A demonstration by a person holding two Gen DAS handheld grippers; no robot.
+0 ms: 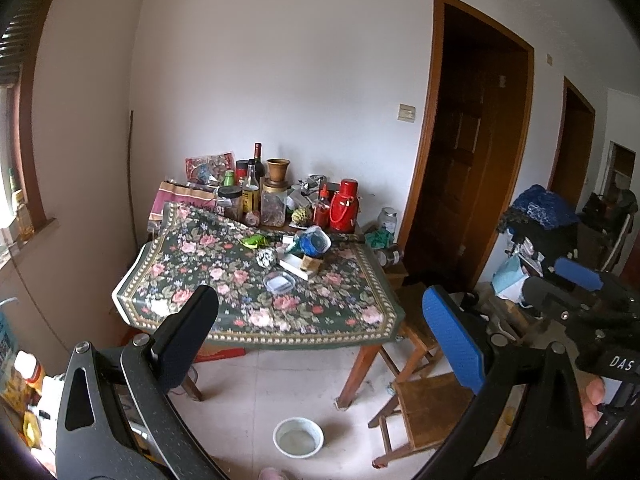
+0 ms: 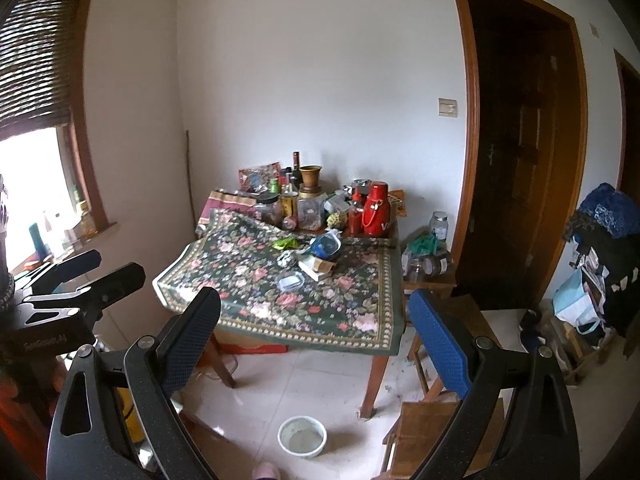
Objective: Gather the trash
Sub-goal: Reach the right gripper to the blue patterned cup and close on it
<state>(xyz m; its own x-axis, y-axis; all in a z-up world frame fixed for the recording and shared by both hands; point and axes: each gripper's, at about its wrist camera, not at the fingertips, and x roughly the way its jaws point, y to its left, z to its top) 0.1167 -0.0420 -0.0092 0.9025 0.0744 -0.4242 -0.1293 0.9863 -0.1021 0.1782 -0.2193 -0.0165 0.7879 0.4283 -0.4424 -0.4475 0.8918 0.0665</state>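
Left claw: my left gripper (image 1: 320,320) fingers spread wide, nothing btwn them, held in air short of the table.
Right claw: my right gripper (image 2: 312,320) also wide apart, holding nothing; 1 dark pad, 1 blue pad w/ dotted texture.
Table: 1 wooden table (image 1: 360,368) w/ glossy floral cloth, cloth bunched up at far left corner.
Trash: mid-tabletop cluster – 1 green crinkly wrapper (image 1: 255,241), 1 black-white crumpled ball (image 1: 267,257), 1 blue bowl-shaped tub (image 1: 315,243) tipped on a brown carton piece, 1 flat white box (image 1: 296,267); 1 clear shallow plastic dish (image 1: 279,282) nearer front edge.
Far edge: 1 red thermos (image 1: 344,206), several jars & bottles packed tight; exact count cannot tell.
Floor: 1 white round bowl (image 1: 298,437) on tiles, 1 wooden stool (image 1: 424,408) right of table leg, partly behind my blue finger.
Cut off: pink slipper tip at bottom edge.
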